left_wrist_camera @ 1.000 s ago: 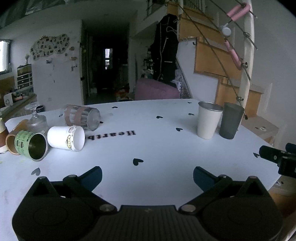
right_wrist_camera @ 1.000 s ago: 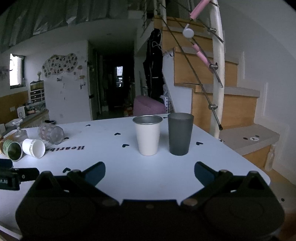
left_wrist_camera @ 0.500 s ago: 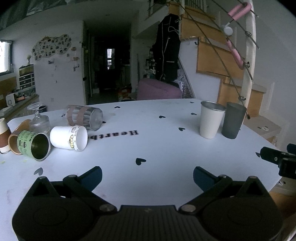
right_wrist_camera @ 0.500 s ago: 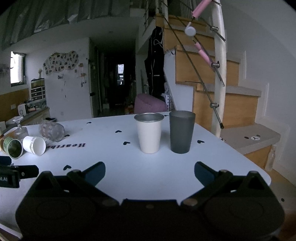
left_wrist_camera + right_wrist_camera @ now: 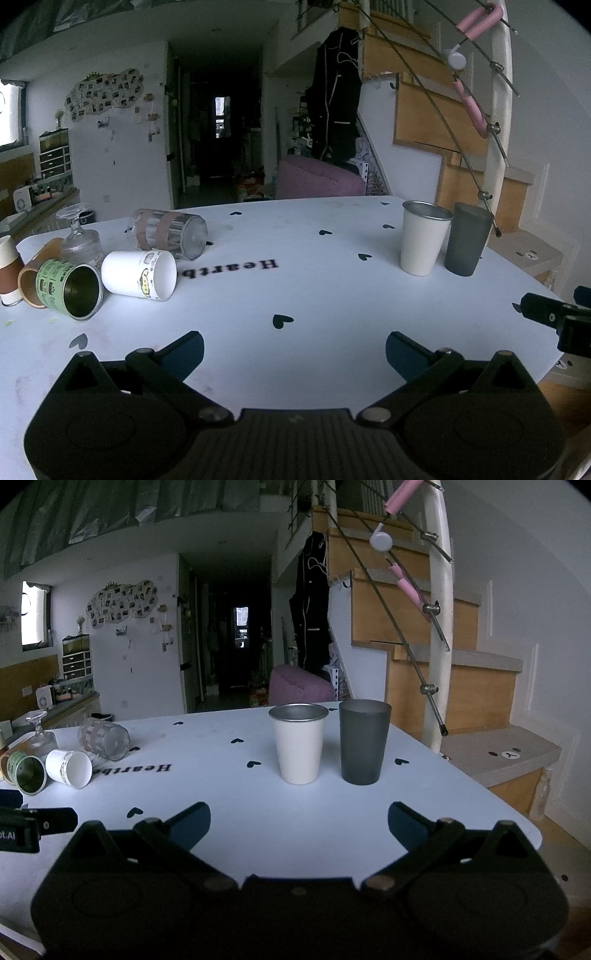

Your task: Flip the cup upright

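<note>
Several cups lie on their sides at the left of the white table (image 5: 295, 295): a white printed cup (image 5: 138, 274), a green metal mug (image 5: 68, 288), a clear banded glass (image 5: 170, 232) and a brown cup (image 5: 27, 286). They also show in the right wrist view: white cup (image 5: 70, 768), green mug (image 5: 26, 773), clear glass (image 5: 103, 738). A white metal cup (image 5: 423, 238) and a dark grey cup (image 5: 467, 238) stand upright at the right. My left gripper (image 5: 294, 354) is open and empty near the table's front. My right gripper (image 5: 299, 825) is open and empty, facing the upright cups (image 5: 299, 747).
An upturned stemmed glass (image 5: 77, 236) stands behind the fallen cups. A paper cup with a brown sleeve (image 5: 9, 271) stands at the far left edge. The right gripper's tip (image 5: 554, 317) shows at the table's right edge. Stairs and a railing (image 5: 436, 627) rise beyond the table.
Both views have tilted up a little, so the cups sit slightly lower in frame. Nothing on the table has moved and both grippers stay open.
</note>
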Demonstrator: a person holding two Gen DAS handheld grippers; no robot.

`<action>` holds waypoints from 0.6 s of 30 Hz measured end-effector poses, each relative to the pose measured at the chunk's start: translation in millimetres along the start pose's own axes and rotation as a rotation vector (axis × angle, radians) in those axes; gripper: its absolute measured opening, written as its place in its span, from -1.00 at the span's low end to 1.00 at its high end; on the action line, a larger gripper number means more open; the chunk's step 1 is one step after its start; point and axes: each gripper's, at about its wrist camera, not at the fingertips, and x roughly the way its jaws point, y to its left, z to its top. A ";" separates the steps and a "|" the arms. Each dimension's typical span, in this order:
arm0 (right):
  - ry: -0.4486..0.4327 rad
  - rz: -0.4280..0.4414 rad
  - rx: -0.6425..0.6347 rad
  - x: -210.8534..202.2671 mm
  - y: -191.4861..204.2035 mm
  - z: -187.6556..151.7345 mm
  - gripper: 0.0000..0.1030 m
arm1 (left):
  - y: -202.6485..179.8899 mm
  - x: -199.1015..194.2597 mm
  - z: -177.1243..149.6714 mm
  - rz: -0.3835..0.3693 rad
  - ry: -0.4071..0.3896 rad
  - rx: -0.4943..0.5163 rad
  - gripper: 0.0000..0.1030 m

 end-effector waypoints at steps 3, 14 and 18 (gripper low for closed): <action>-0.001 0.000 0.000 -0.1 -0.1 0.3 1.00 | -0.8 -0.1 0.2 0.000 0.000 0.000 1.00; 0.000 0.000 -0.001 -0.5 -0.2 0.0 1.00 | -1.0 -0.4 0.4 0.001 -0.002 0.001 1.00; 0.000 0.000 -0.001 -0.5 -0.2 -0.1 1.00 | 0.6 -0.4 0.2 0.001 -0.002 0.002 1.00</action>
